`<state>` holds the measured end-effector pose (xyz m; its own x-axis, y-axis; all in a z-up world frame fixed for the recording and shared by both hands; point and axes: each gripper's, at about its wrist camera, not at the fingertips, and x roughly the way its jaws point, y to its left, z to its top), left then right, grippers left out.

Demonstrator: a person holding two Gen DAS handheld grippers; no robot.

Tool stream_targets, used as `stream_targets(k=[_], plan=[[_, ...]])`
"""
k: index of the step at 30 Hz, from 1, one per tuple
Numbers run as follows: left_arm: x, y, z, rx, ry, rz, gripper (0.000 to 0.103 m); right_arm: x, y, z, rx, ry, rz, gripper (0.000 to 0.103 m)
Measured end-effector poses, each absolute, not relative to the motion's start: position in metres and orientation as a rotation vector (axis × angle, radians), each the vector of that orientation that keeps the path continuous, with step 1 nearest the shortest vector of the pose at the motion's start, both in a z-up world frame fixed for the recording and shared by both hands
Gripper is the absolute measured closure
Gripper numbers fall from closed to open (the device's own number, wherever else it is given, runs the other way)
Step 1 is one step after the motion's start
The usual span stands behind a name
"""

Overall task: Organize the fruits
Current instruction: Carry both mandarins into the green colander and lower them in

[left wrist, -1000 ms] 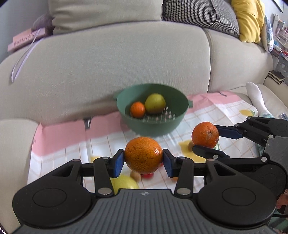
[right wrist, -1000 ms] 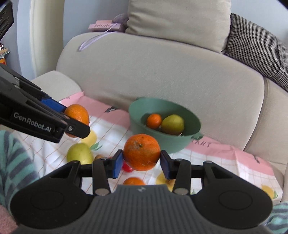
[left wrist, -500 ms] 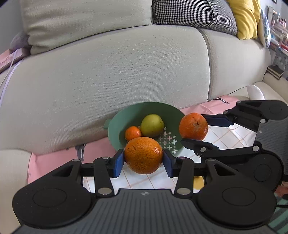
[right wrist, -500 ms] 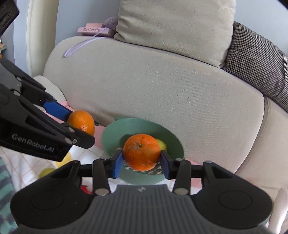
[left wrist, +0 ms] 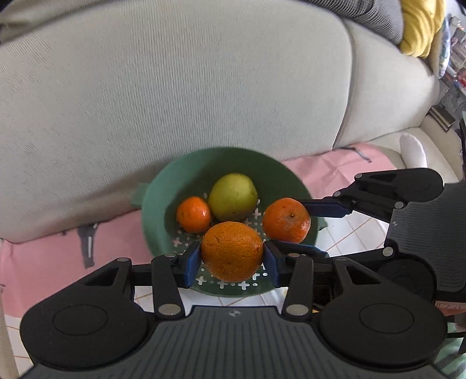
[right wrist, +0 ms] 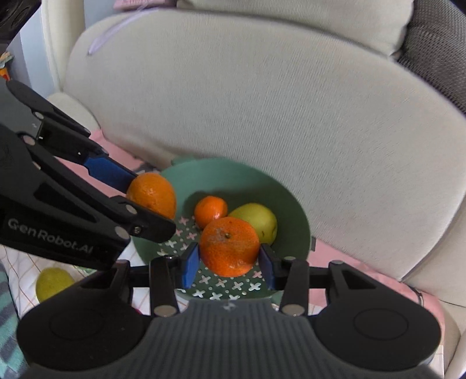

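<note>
While both grippers hung over the green bowl point(left wrist: 157, 204), each one carried an orange. The left gripper point(left wrist: 232, 258) had its blue jaws closed on a large orange point(left wrist: 232, 250), which was above the near part of the bowl, over the floor with the small cross-shaped holes. The right gripper point(right wrist: 230, 259) had its jaws closed on a second orange point(right wrist: 229, 246), and this fruit was also above the bowl, toward its right side when seen from the left wrist camera point(left wrist: 287, 220). From the right wrist camera the left gripper's orange point(right wrist: 153, 194) appeared over the left rim of the bowl.

Inside the bowl lay a small mandarin point(left wrist: 193, 215) and, just beside it, a yellow-green pear point(left wrist: 233, 201); the two seemed to touch. The bowl stood on a pink and white checked cloth point(left wrist: 43, 256), close against the back cushion of a light grey sofa point(left wrist: 174, 87). One more yellow-green fruit point(right wrist: 54, 284) lay on the cloth, outside the bowl, well apart from it on its left side. A yellow cushion point(left wrist: 419, 26) was on the sofa, far to the right of the bowl.
</note>
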<state>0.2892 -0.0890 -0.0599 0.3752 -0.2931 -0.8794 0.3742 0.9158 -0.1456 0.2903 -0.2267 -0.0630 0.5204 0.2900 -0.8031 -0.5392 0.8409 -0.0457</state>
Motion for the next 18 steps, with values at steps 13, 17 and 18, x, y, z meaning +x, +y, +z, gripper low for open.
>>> stream_targets(k=[13, 17, 18], plan=[[0.338, -0.102, -0.11, 0.143, 1.262, -0.418, 0.052, 0.336, -0.21, -0.114, -0.431, 1.073, 0.537, 0.062], [0.342, -0.108, -0.119, 0.19, 1.295, -0.424, 0.052, 0.341, -0.202, -0.126, -0.473, 1.102, 0.571, 0.062], [0.343, -0.109, -0.122, 0.195, 1.305, -0.422, 0.052, 0.342, -0.201, -0.129, -0.476, 1.113, 0.577, 0.062]])
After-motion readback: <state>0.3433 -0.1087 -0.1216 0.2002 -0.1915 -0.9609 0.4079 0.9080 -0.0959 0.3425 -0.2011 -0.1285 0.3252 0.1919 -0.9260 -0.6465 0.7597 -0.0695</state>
